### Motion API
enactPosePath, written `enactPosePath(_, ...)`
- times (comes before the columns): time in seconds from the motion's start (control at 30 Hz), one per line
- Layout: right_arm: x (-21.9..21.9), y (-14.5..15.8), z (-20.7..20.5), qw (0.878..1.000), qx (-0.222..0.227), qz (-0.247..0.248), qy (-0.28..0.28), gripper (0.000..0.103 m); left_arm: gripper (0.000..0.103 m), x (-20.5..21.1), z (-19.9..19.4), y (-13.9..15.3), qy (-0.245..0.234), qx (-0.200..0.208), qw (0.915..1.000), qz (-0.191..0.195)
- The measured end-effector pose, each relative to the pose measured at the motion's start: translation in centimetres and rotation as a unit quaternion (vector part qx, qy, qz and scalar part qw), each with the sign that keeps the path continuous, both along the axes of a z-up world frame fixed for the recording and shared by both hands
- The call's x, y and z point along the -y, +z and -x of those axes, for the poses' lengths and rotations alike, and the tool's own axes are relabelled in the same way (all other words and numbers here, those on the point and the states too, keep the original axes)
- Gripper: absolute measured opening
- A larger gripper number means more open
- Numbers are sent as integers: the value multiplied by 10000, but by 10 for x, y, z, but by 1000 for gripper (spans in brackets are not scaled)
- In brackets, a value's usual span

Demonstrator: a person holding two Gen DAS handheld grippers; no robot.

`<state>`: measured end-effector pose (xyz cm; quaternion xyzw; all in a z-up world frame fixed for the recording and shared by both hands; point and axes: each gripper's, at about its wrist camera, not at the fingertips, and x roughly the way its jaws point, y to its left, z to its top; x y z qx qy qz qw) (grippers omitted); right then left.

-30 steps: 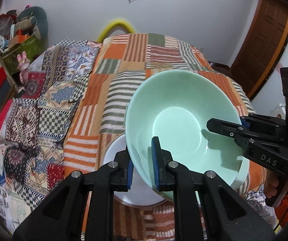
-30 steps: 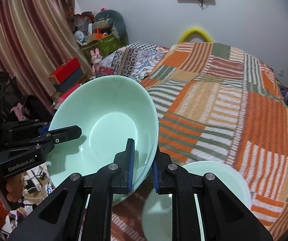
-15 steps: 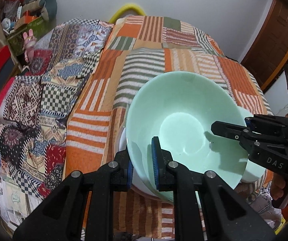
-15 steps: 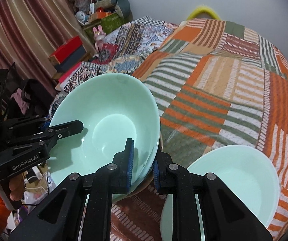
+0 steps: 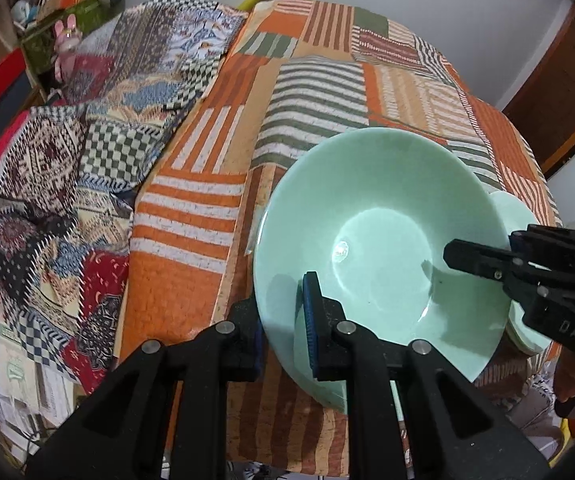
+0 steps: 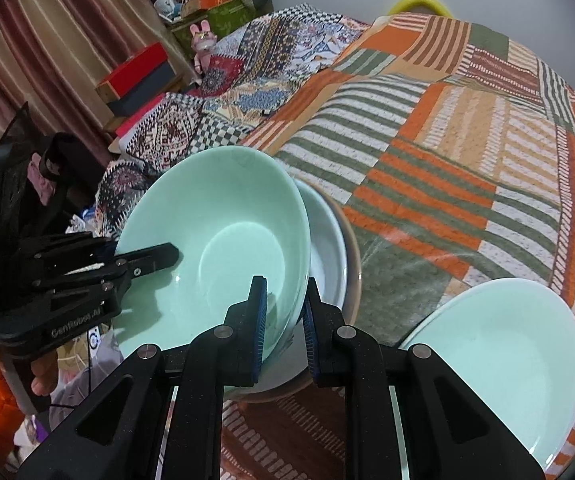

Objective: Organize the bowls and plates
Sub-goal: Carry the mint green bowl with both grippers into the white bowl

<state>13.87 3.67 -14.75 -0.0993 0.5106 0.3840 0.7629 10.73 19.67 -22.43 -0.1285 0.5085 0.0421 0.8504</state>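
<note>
In the left wrist view, the left gripper has its two black fingers pinched tight on the near rim of a wide, shallow mint-green glazed bowl, one blue pad inside the bowl and the other outside under the wall, so the thin rim is the only thing clamped. The right gripper comes in from the right and bites the opposite rim; gripping on two sides probably keeps so wide a bowl from tipping. The bowl hangs tilted over the near right part of the bed, above the orange, green and cream striped patchwork cover, and a pale rim of a second mint-green bowl peeks out behind it. In the right wrist view, the right gripper is likewise closed narrow on the held bowl, a pad on each face of the wall, with the left gripper on the far rim. Directly beneath sits a greyish-white bowl nested in a tan-rimmed dish, seemingly the stack the held bowl is meant for; whether it touches them I cannot tell. The second mint bowl rests apart at the near right edge of the bed.
</note>
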Motion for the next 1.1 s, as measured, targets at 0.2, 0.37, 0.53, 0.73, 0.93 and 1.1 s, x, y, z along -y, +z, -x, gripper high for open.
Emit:
enactPosePath(0.2, -2, 0, 1, 10000, 50, 51, 39, 15, 16, 1, -1, -3, 0, 15, 10000, -98)
enactPosePath(0.37, -3, 3, 0, 9998, 199, 76, 28, 15, 17, 3, -5, -7, 12, -48, 9996, -262)
enactPosePath(0.53, -3, 2, -3, 9998, 186, 56, 23, 15, 19, 3, -8, -11, 22, -68, 9995, -294)
enactPosePath(0.73, -1, 2, -4, 9998, 199, 55, 1, 15, 25, 5, -10, -13, -19, -152, 9993, -341)
enactPosePath(0.93, 1, 5, -4, 9998, 203, 11, -34, 15, 39, 2, -5, -3, 63, -10, 9992, -402)
enactPosePath(1.1, 2, 6, -4, 9996, 264, 36, -17, 15, 48, -5, 3, 15, 178, 233, 9988, -388)
